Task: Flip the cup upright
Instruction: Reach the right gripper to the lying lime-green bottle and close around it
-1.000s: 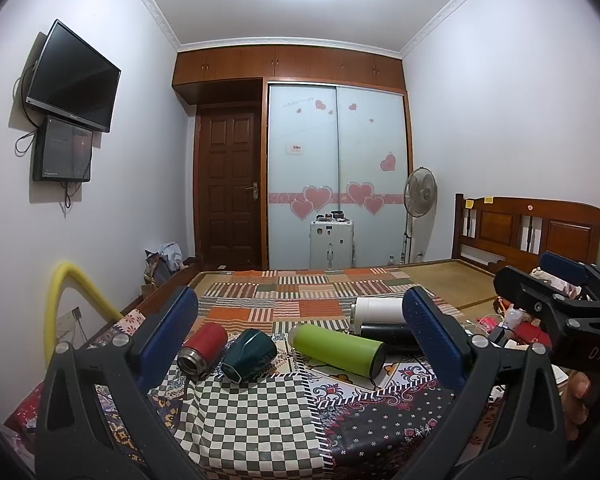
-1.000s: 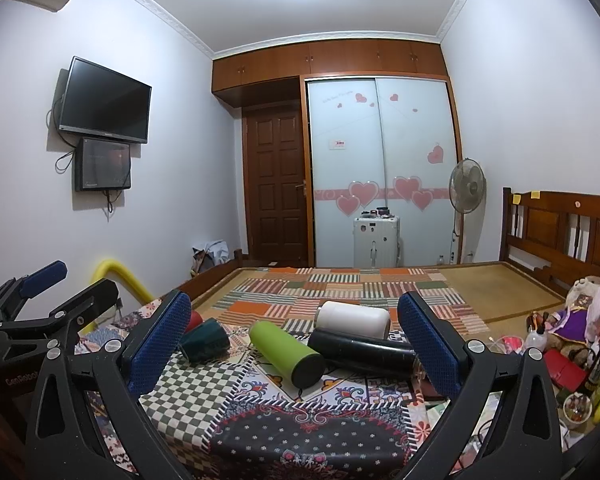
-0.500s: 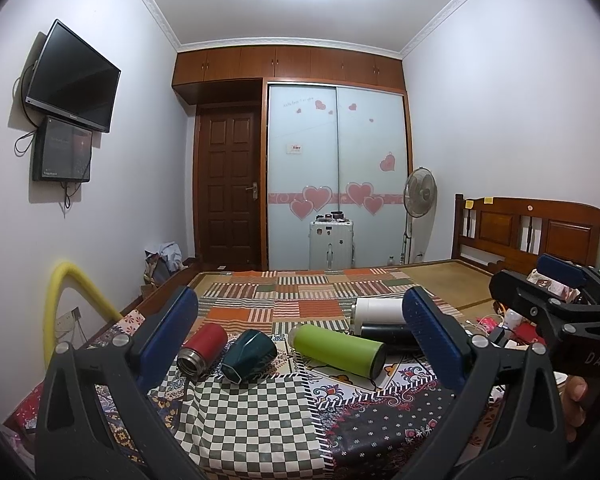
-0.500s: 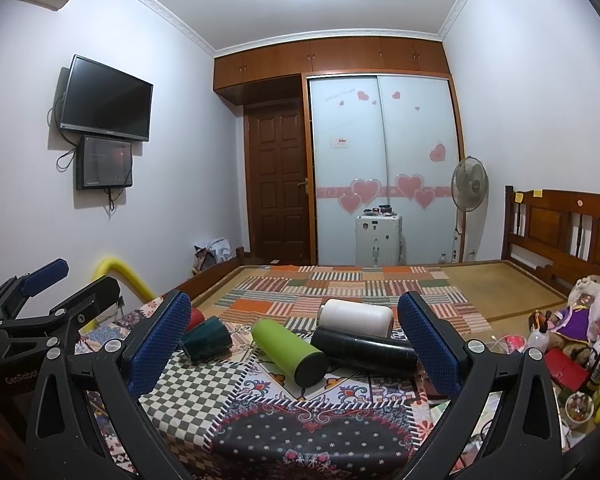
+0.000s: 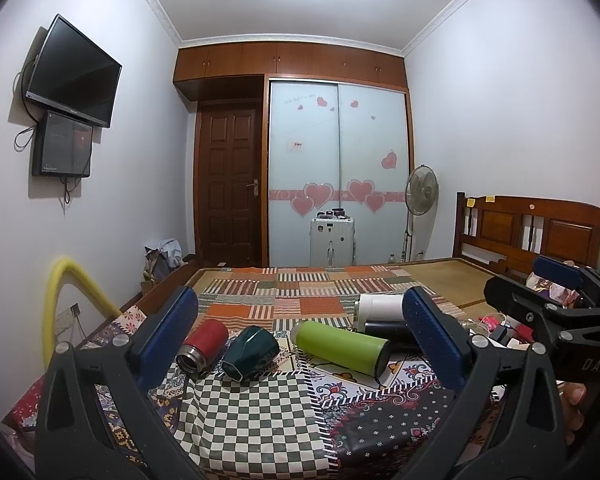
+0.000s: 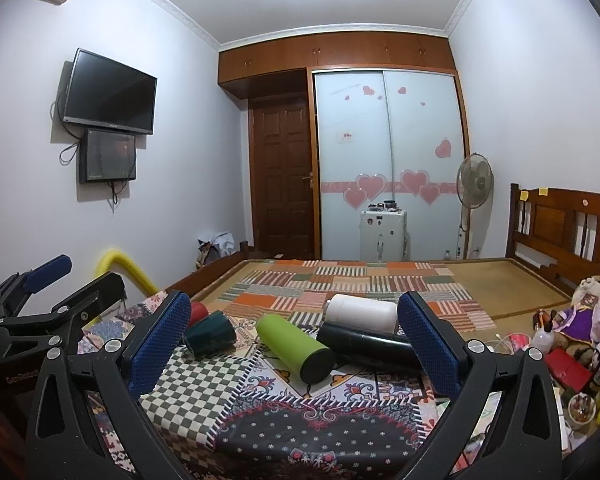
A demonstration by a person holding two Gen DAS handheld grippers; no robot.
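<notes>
Several cups lie on their sides on the patterned cloth: a red cup, a dark green cup, a lime green bottle, a white bottle and a black bottle. In the right wrist view the same ones show: green cup, lime bottle, white bottle. My left gripper is open and empty, short of the cups. My right gripper is open and empty, also short of them.
The cups lie on a cloth-covered table in front of a bed with a wooden headboard. Cluttered toys and boxes are at the right. A yellow tube stands at the left.
Both grippers have shifted slightly; the right wrist view has drifted a little, so the cups sit slightly higher and left. Nothing was grasped.
</notes>
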